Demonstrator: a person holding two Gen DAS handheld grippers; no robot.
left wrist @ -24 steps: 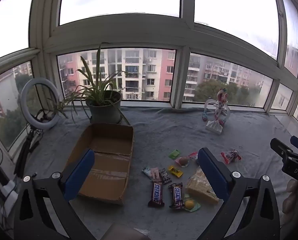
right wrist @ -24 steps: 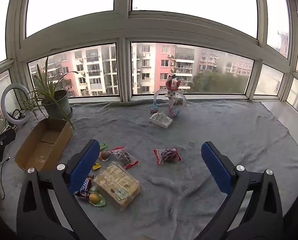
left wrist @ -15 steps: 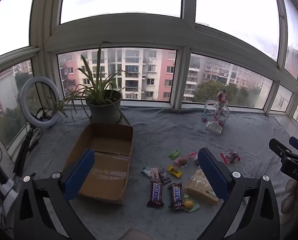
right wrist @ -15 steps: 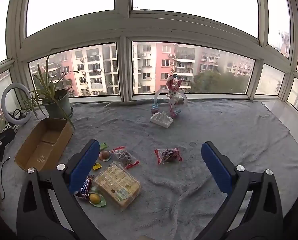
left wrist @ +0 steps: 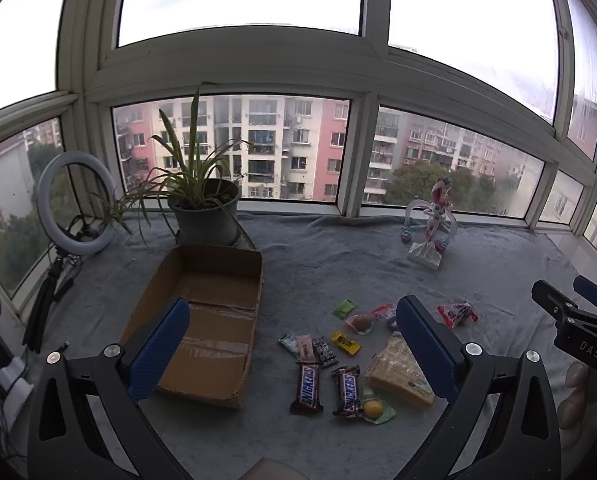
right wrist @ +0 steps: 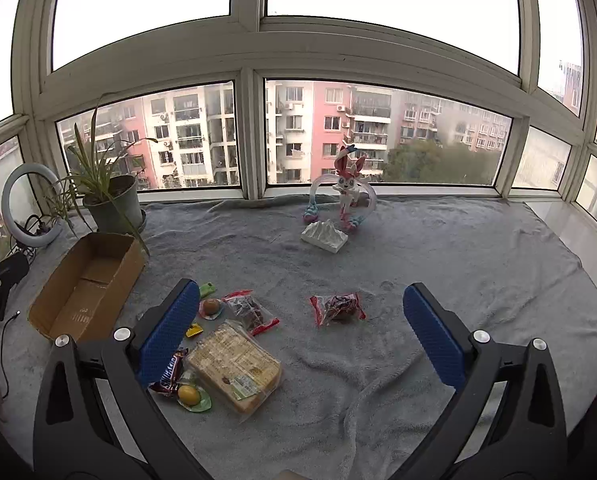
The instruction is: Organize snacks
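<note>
An empty cardboard box (left wrist: 210, 320) lies on the grey blanket (left wrist: 338, 264), also in the right wrist view (right wrist: 86, 284). Right of it lie scattered snacks: two Snickers bars (left wrist: 309, 387), a bread pack (left wrist: 398, 368) (right wrist: 234, 364), small candies (left wrist: 346, 340), a jelly cup (left wrist: 374, 408) (right wrist: 190, 396) and a red-ended packet (left wrist: 456, 314) (right wrist: 336, 308). My left gripper (left wrist: 292, 344) is open and empty above the box's right edge. My right gripper (right wrist: 300, 324) is open and empty above the snacks.
A potted plant (left wrist: 204, 208) stands behind the box. A ring light on a tripod (left wrist: 76, 208) is at the far left. A pink toy figure (right wrist: 344, 192) and white ornament (right wrist: 324, 236) stand near the windows.
Both views have shifted only slightly; both grippers stay open and the snacks have not moved.
</note>
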